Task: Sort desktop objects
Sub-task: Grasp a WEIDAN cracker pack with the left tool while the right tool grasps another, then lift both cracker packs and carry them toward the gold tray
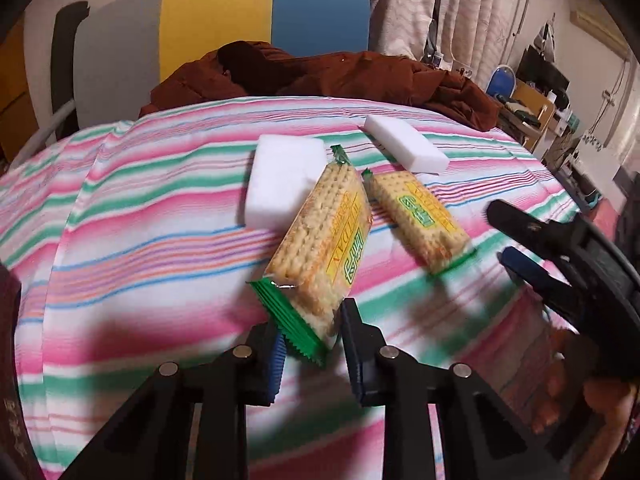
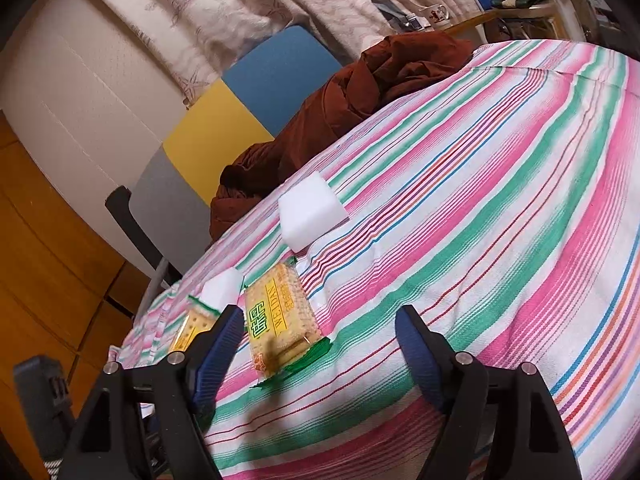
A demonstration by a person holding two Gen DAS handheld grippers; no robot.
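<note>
1. Because pinched only at its green crimped end, near cracker pack point(image 1: 320, 248) hangs long-axis fwd from L gripper point(image 1: 310, 316). Pressed together on that flat seam, prob. to spare the brittle crackers inside; far end tilted toward 12 o'clock, over edge of foam block point(image 1: 280, 176).
2. R gripper point(image 2: 318, 312): spread wide, nothing pinched, low over the cloth. Seems parked as standby w/ 2nd cracker pack point(image 2: 280, 312) just ahead at approx 11 o'clock in its own view.
3. Seen from L wrist view: 2nd cracker pack flat on cloth at 2 o'clock of held pack, close but apart. 2nd foam block point(image 1: 408, 144) further out at 1 o'clock. First block at 11 o'clock; touching held pack or not, can't tell.
4. Likely goal: crackers w/ crackers, foam w/ foam; still mixed in one cluster, so sort judged early.
5. Materials: packs = clear glossy film, slippery, zigzag-cut green ends, yellow label strip, dimpled pale square crackers visible inside. Blocks = matte white foam, rectangular, soft-looking, sharp corners.
6. Striped cloth point(image 1: 140, 220): woven pink/green/white, creased, some drag expected. Brown jacket point(image 1: 360, 76) rumpled at 12 o'clock edge.
</note>
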